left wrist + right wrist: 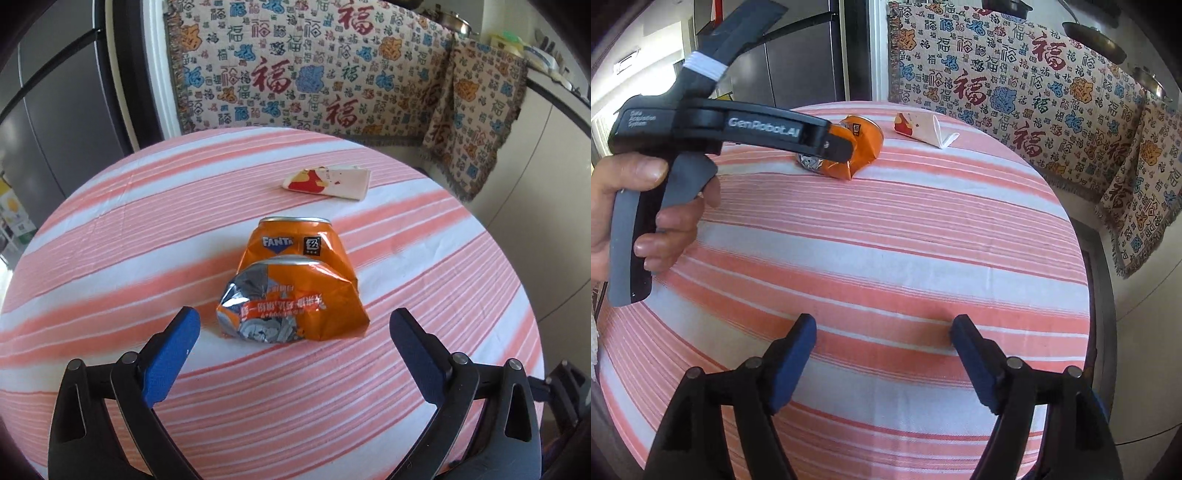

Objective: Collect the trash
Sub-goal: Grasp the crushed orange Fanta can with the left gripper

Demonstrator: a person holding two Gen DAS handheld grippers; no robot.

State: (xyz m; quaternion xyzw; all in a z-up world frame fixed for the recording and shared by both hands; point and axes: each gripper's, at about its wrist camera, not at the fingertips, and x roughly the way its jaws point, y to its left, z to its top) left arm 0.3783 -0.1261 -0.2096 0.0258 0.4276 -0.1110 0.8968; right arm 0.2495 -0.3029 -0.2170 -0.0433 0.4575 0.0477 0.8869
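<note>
A crushed orange Fanta can [295, 284] lies on the pink-and-white striped tablecloth [110, 236], just ahead of my open left gripper [293, 321], whose blue pads stand either side of its near end without touching. A folded white paper wrapper with red print [328, 182] lies farther back on the table. In the right wrist view the can [855, 151] and the wrapper [923, 129] sit at the far edge, with the left gripper's black body [738, 129] reaching over the can. My right gripper [884, 330] is open and empty above the near part of the tablecloth [886, 240].
A patterned cloth with red characters [314, 66] covers a sofa behind the table. A dark fridge [62, 110] stands at the back left. The table edge [1086, 258] drops off at the right, with a cushion [1137, 177] beyond it.
</note>
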